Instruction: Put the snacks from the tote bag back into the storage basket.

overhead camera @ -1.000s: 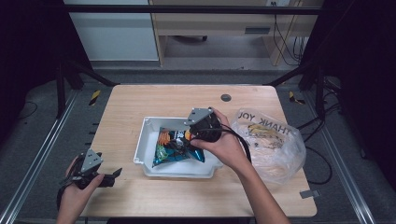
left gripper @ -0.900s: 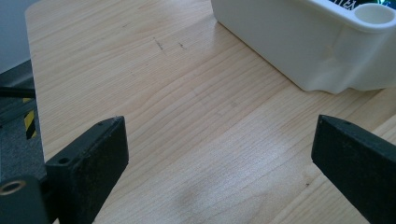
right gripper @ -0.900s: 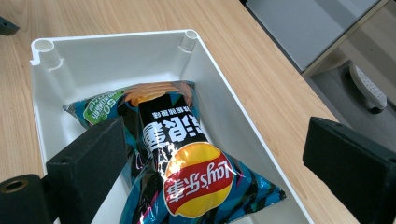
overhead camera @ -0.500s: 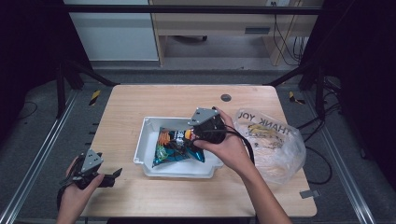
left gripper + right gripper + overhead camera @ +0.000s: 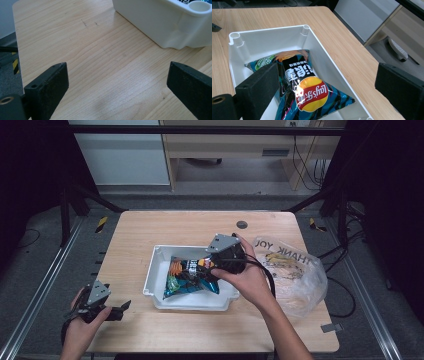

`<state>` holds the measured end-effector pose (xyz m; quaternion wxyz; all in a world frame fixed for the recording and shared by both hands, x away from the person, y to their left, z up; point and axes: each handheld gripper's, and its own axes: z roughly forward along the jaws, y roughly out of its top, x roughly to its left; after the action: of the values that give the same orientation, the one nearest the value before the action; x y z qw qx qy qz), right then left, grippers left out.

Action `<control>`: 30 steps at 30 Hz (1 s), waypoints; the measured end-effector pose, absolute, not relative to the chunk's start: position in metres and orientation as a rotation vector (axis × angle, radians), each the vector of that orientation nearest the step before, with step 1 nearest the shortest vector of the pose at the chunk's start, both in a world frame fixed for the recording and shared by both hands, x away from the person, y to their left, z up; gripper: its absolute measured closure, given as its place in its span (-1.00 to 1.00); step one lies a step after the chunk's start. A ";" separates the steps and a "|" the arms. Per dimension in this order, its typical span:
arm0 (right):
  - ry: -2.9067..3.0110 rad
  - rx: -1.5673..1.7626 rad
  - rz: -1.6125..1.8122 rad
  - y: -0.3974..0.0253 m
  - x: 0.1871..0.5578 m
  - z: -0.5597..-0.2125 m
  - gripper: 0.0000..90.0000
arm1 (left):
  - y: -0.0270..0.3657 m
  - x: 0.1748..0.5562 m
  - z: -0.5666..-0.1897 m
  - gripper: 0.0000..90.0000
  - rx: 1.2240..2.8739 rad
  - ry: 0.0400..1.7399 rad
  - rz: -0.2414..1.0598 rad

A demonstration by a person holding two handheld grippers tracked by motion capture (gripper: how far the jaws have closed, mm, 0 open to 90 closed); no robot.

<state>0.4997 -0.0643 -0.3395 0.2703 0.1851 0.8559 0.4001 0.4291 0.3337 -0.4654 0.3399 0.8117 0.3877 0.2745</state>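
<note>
A blue and black bag of crisps (image 5: 187,276) (image 5: 304,92) lies flat in a white plastic bin (image 5: 156,257) (image 5: 269,29) at the middle of the wooden table. My right gripper (image 5: 204,266) (image 5: 328,72) hovers over the bin's right side, open, with its jaws wide apart above the bag and nothing between them. My left gripper (image 5: 121,308) (image 5: 117,75) rests low at the table's front left corner. It is open and empty, pointing toward the bin's outer wall (image 5: 160,27).
A clear plastic shopping bag (image 5: 292,270) with printed lettering lies on the table right of the bin, under the person's right forearm. A small dark disc (image 5: 242,224) sits near the far edge. Bare wood (image 5: 100,50) lies between my left gripper and the bin.
My right gripper has drawn slightly to the right over the bin; the bag of crisps now lies flatter. The left gripper has not moved.
</note>
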 end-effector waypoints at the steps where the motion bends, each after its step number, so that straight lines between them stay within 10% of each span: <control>1: 2.304 0.500 1.079 -0.065 0.499 -0.339 -0.87 | 0.334 0.429 -0.465 -0.92 2.113 1.009 0.714; 30: 2.153 0.616 1.141 -0.093 0.486 -0.328 -0.91 | 0.332 0.429 -0.467 -0.93 2.112 1.015 0.708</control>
<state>0.4857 -0.0931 -0.3282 0.3090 0.2329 0.8147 0.4319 0.4295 0.3323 -0.4670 0.3399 0.8114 0.3901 0.2719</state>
